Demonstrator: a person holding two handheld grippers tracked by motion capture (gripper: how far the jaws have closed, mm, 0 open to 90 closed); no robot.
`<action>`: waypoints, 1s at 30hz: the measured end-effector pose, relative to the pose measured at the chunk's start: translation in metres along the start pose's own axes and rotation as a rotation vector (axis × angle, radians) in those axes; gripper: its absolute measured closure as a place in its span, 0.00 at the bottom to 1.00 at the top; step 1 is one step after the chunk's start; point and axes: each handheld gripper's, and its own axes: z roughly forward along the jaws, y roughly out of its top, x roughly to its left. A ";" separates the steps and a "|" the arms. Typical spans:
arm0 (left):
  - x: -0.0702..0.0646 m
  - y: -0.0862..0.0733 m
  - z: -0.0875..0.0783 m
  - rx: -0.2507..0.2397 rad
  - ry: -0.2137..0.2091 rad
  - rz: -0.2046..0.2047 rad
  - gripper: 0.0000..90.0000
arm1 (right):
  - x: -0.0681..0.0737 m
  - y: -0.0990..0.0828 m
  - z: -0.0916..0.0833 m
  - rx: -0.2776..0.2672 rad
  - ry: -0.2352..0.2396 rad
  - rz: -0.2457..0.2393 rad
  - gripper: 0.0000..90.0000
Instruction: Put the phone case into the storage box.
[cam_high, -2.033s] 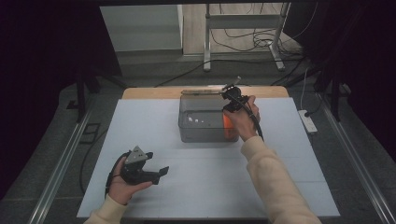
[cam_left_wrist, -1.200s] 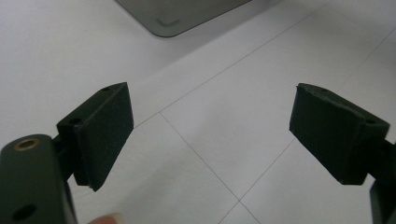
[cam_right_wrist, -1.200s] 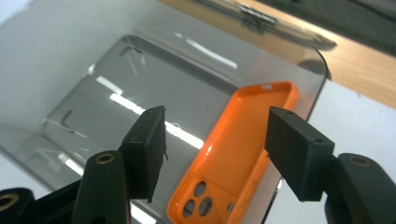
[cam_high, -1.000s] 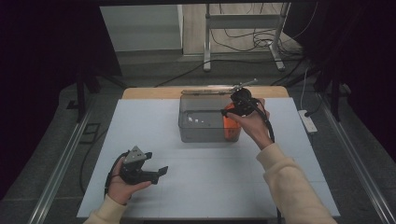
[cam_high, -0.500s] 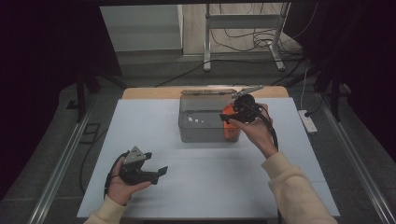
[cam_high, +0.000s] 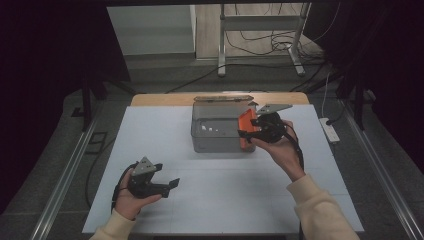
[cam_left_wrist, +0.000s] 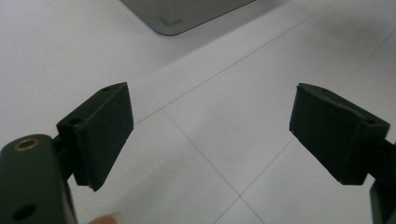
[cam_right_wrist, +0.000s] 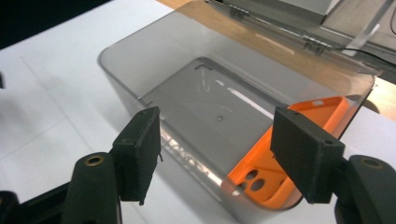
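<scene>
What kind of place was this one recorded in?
Probably a lab recording bay: a white-covered table walled by dark curtains, loose cables on the floor behind, and a power strip beside the table.

In front of me is a table with a white top and a wooden strip along its far edge. A clear grey box sits on it near the far middle. My left hand rests on it near me.

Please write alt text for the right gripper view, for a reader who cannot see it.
An orange phone case leans inside a clear plastic box on a white table. In front, the right claw is open, with nothing between its two black jaws.
</scene>
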 end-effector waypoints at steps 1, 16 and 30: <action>0.000 0.000 0.000 -0.002 0.002 0.001 0.15 | 0.002 -0.004 -0.003 -0.005 0.009 0.002 0.37; -0.002 0.001 -0.001 -0.003 0.005 0.006 0.15 | 0.022 -0.062 -0.036 -0.057 0.073 -0.003 0.31; 0.000 -0.002 0.001 -0.002 0.005 0.009 0.15 | 0.006 -0.133 -0.062 -0.086 -0.004 0.052 0.26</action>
